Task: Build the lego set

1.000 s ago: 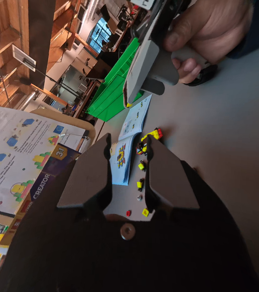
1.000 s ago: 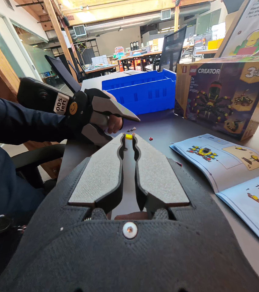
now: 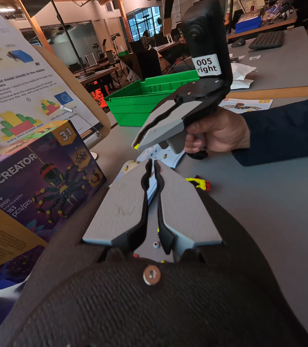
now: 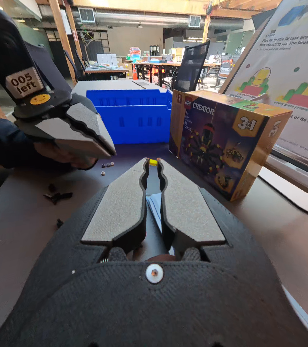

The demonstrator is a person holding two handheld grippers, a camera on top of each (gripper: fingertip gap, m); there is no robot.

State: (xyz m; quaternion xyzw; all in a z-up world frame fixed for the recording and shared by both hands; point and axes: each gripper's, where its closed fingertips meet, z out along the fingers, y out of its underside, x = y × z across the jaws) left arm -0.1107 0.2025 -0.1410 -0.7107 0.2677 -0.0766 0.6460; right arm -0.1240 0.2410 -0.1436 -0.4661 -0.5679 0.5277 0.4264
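Note:
My right gripper (image 4: 152,160) is shut on a small yellow piece (image 4: 153,162) at its tips and holds it above the grey table (image 4: 27,234). It also shows in the left wrist view (image 3: 137,146), held by a hand, with the yellow piece (image 3: 135,146) at its tip. My left gripper (image 3: 152,161) is shut with nothing visible between its tips; it also shows in the right wrist view (image 4: 110,151), close to the left of my right gripper. A small yellow, red and black partial model (image 3: 199,183) lies on the table, right of my left fingertips. An open instruction booklet (image 3: 160,155) lies under the grippers.
The set's box (image 4: 215,140) stands at the right, a blue bin (image 4: 130,116) behind it. A green bin (image 3: 149,101) stands farther back. Small grey round pieces (image 4: 108,165) and black pieces (image 4: 57,196) lie on the table. An instruction board (image 3: 17,84) leans behind the box. My right fingertips sit around 4 cm from my left ones.
My left gripper has closed from open and turned upright. The right gripper still holds the yellow piece and now sits closer to the left gripper's tip.

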